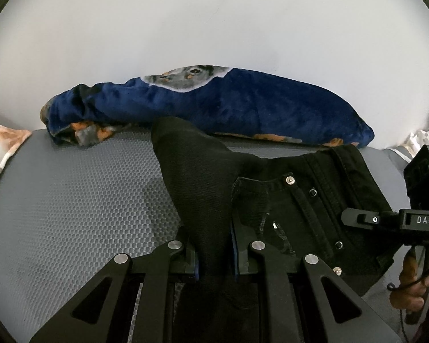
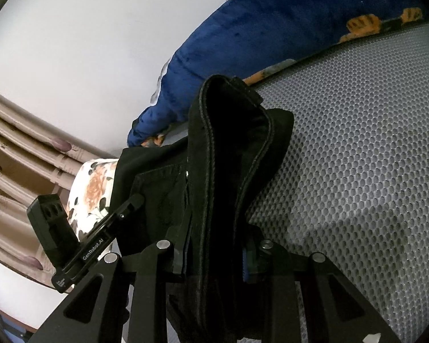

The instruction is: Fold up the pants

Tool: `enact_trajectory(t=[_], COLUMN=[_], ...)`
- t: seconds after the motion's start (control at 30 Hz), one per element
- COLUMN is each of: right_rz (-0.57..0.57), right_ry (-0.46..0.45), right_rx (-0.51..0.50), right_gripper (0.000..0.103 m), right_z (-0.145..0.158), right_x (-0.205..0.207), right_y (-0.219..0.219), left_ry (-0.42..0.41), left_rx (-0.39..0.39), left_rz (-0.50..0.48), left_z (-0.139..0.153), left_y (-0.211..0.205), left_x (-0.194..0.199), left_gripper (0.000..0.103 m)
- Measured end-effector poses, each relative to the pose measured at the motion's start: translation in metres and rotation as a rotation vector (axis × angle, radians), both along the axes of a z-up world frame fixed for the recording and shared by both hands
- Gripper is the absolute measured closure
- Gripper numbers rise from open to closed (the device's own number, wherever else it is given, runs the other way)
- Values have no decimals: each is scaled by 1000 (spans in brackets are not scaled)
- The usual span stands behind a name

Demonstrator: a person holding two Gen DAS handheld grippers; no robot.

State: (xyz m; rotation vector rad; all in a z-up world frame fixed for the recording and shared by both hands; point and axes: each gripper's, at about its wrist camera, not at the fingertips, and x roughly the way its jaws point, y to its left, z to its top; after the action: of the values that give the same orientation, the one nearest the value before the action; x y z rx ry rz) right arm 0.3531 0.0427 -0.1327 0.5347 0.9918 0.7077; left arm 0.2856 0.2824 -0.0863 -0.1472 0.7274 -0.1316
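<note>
The black pants lie on a grey honeycomb mat, waist end with metal buttons to the right. My left gripper is shut on a raised fold of the pants' black cloth. My right gripper is shut on a bunched, seamed edge of the pants that stands up between its fingers. The right gripper also shows at the right edge of the left wrist view, over the waist end. The left gripper shows at the lower left of the right wrist view.
A rolled blue plush blanket lies along the far edge of the mat, against a white wall. Floral bedding and a beige curtain are to one side. The grey mat extends beyond the pants.
</note>
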Motion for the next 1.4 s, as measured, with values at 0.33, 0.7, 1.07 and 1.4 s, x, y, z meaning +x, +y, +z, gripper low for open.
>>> enact_trajectory(t=[0.33,0.7,1.07,1.4], right_rz=[-1,-10,-90,-141], right_ry=[-1,-34,-211,-576], right_rx=[-1,-44,-311,-346], right_gripper=[79,79,60,53], right_z=[-2,-8,-1,78], right_x=[2,-2,-23,-112], right_y=[3,12,44,63], left_ry=[-2,-8,-41,-146], left_rx=[6,11,170,111], left_rz=[-2,11,267,325], left_z=[-2,-9,-19,25], left_y=[3,6,23,42], left_x=[3,6,-6,-66], left_gripper=[87,85,21,0])
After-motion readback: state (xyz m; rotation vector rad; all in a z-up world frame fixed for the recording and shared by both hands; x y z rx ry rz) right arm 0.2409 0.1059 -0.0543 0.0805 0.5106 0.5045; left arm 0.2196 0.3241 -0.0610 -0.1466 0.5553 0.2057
